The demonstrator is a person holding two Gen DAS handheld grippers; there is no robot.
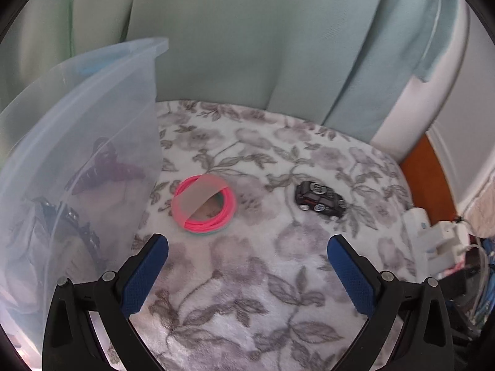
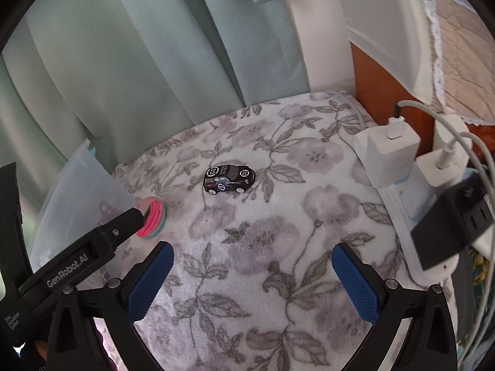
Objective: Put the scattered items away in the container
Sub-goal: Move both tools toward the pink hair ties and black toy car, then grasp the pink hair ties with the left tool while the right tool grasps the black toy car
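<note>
A bundle of pink and green hair ties [image 1: 204, 205] lies on the floral blanket [image 1: 247, 278], just ahead of my open, empty left gripper [image 1: 247, 244]. A black toy car [image 1: 320, 199] sits to its right. A clear plastic container [image 1: 80, 160] stands at the left, holding a purple hair clip [image 1: 106, 170] and a dark studded item [image 1: 77, 228]. In the right wrist view the car [image 2: 229, 179] lies ahead of my open, empty right gripper [image 2: 252, 253]; the hair ties [image 2: 151, 221] sit partly behind a left gripper finger [image 2: 123, 225], next to the container [image 2: 80, 191].
Pale green curtains [image 1: 247, 46] hang behind the blanket. White chargers [image 2: 386, 151], cables and a black power adapter [image 2: 454, 228] crowd the right edge. An orange wooden panel [image 2: 380, 83] stands at the back right.
</note>
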